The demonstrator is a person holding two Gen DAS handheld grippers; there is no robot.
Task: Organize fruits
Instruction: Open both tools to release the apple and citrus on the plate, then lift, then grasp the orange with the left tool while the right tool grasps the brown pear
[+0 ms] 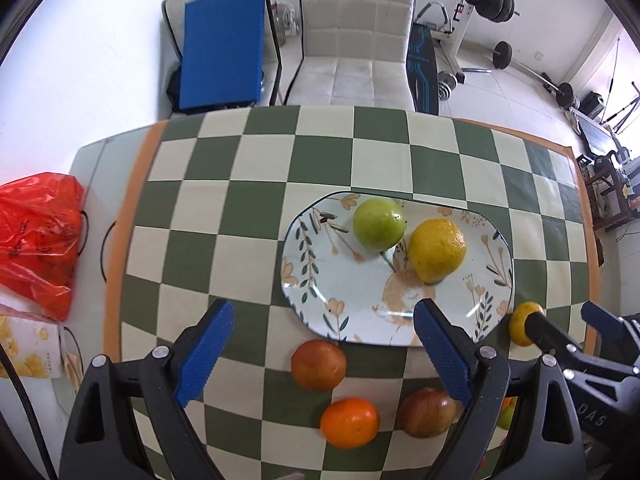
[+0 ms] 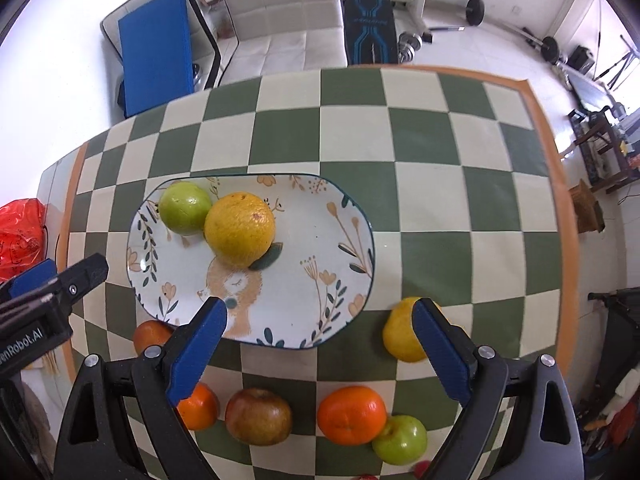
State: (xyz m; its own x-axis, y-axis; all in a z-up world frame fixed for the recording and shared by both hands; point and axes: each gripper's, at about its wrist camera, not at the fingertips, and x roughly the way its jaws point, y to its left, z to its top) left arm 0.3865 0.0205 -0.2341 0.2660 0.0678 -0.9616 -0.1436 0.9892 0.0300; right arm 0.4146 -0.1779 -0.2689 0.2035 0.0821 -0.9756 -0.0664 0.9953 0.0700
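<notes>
A floral plate [image 1: 356, 300] [image 2: 304, 280] on the checkered cloth holds a green apple [image 1: 379, 223] [image 2: 185, 208] and a large yellow orange [image 1: 437, 250] [image 2: 240, 230]. Loose in front of it lie a dark orange [image 1: 318, 365] [image 2: 150, 334], a bright orange [image 1: 350, 422] [image 2: 200, 406], a brown-red apple [image 1: 427, 412] [image 2: 258, 416], another orange [image 2: 352, 414], a small green apple [image 2: 400, 439] and a yellow fruit [image 1: 520, 326] [image 2: 402, 334]. My left gripper [image 1: 324, 346] is open and empty above the near fruits. My right gripper [image 2: 320, 344] is open and empty; it also shows in the left wrist view [image 1: 568, 330].
A red plastic bag [image 1: 36, 240] and a printed box [image 1: 28, 344] sit at the table's left end. A white chair [image 1: 356, 40] and a blue pad [image 1: 222, 52] stand beyond the far edge. Gym gear fills the floor at the right.
</notes>
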